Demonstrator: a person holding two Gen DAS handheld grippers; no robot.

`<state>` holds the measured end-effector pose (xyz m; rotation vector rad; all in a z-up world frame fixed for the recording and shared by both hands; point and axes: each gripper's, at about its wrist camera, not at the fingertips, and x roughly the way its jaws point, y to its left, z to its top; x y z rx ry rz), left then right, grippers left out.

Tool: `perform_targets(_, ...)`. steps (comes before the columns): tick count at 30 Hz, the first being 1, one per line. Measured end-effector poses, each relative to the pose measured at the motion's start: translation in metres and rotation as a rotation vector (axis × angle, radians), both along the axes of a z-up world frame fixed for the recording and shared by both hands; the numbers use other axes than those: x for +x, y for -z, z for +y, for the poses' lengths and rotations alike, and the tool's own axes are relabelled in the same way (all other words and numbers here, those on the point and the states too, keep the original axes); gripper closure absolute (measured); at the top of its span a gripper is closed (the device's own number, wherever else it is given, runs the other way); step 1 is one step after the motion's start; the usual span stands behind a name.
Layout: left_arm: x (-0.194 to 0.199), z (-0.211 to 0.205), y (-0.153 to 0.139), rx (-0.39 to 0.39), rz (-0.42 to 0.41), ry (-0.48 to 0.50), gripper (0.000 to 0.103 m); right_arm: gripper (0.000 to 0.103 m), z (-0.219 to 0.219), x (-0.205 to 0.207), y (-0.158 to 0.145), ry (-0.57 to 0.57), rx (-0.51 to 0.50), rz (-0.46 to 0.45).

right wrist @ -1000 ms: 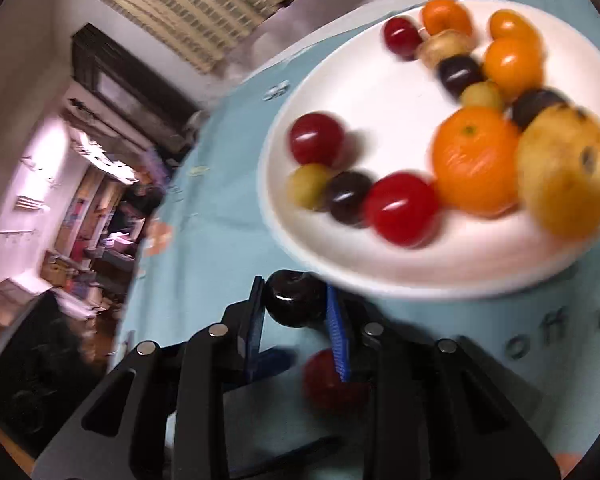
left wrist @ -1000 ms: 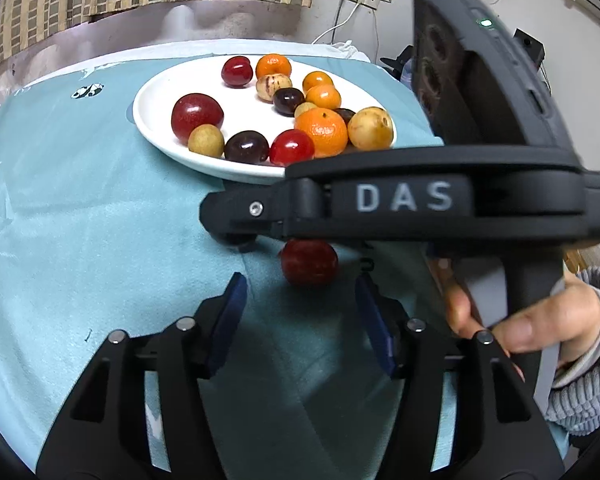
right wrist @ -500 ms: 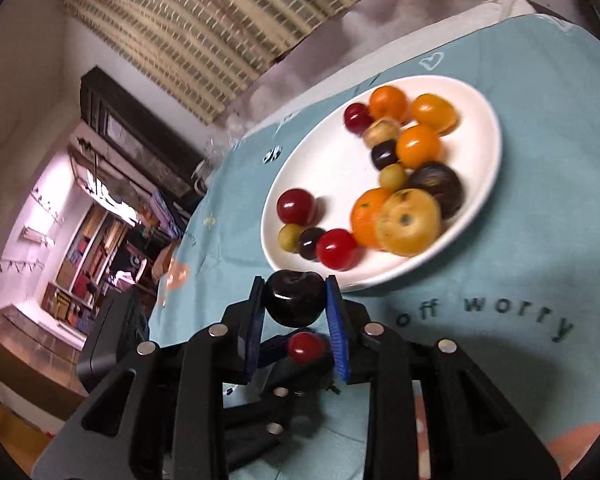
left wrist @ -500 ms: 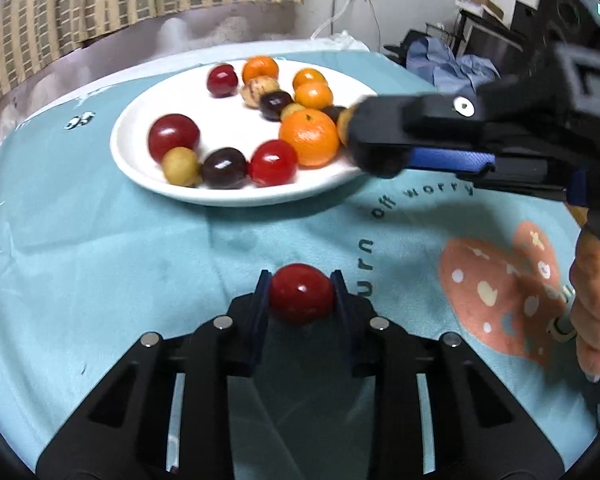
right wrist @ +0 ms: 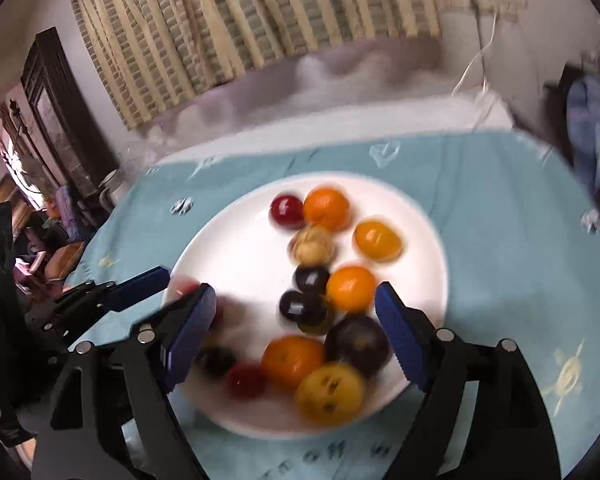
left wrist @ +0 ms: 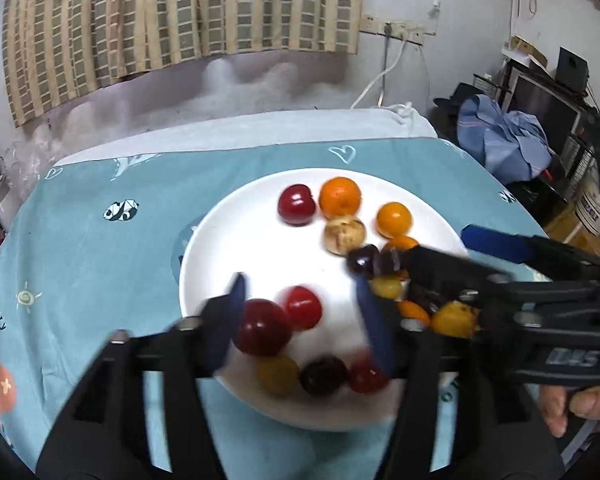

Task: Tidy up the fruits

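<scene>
A white plate [left wrist: 236, 248] on the teal cloth holds several red, dark, orange and yellow fruits. My left gripper [left wrist: 304, 320] is open over the plate's near left part; a bright red fruit [left wrist: 303, 307] lies between its fingers beside a darker red one [left wrist: 262, 328]. My right gripper [right wrist: 296, 340] is open over the plate [right wrist: 236, 256], with a dark fruit [right wrist: 302, 307] between its fingers. The right gripper [left wrist: 428, 258] also shows in the left view, a dark fruit [left wrist: 363, 259] at its lower fingertip. The left gripper's blue fingers [right wrist: 144, 282] show at the plate's left rim.
The teal printed cloth [left wrist: 84, 248] covers the table, white bedding [left wrist: 260, 128] behind it. A striped curtain [left wrist: 172, 16] hangs on the back wall. Blue clothes [left wrist: 504, 140] and boxes stand off the right edge. The person's hand [left wrist: 572, 404] holds the right gripper.
Both grippers moved from the cloth to over the plate and opened. The red fruit left the left gripper and the dark fruit left the right gripper; both now lie on the plate.
</scene>
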<state>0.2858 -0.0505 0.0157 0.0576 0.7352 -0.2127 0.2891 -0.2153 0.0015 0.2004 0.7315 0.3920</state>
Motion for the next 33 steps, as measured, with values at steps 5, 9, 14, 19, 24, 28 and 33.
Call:
perform_targets(5, -0.033, 0.008, 0.0, -0.031, -0.044, -0.039, 0.012, 0.021, -0.018, -0.032, -0.003, 0.017, 0.076, -0.034)
perform_targets(9, -0.085, 0.005, -0.009, 0.009, -0.127, -0.082, 0.002, 0.009, -0.023, -0.084, -0.007, 0.092, -0.013, -0.137)
perform_targets(14, -0.147, 0.006, -0.013, 0.133, -0.237, -0.228, 0.002, 0.001, -0.019, -0.146, -0.012, 0.244, -0.228, -0.32)
perform_targets(19, -0.18, 0.018, -0.007, 0.121, -0.196, -0.273, 0.002, 0.001, -0.025, -0.181, 0.005, 0.256, -0.187, -0.335)
perform_targets(24, -0.187, 0.029, -0.004, 0.072, -0.168, -0.257, 0.002, 0.001, -0.026, -0.176, 0.015, 0.257, -0.177, -0.259)
perform_targets(28, -0.189, 0.028, -0.003, 0.069, -0.176, -0.244, 0.002, 0.001, -0.019, -0.172, 0.022, 0.236, -0.208, -0.226)
perform_targets(33, -0.193, 0.023, -0.002, 0.083, -0.203, -0.242, 0.002, 0.001, -0.015, -0.178, 0.021, 0.228, -0.216, -0.233)
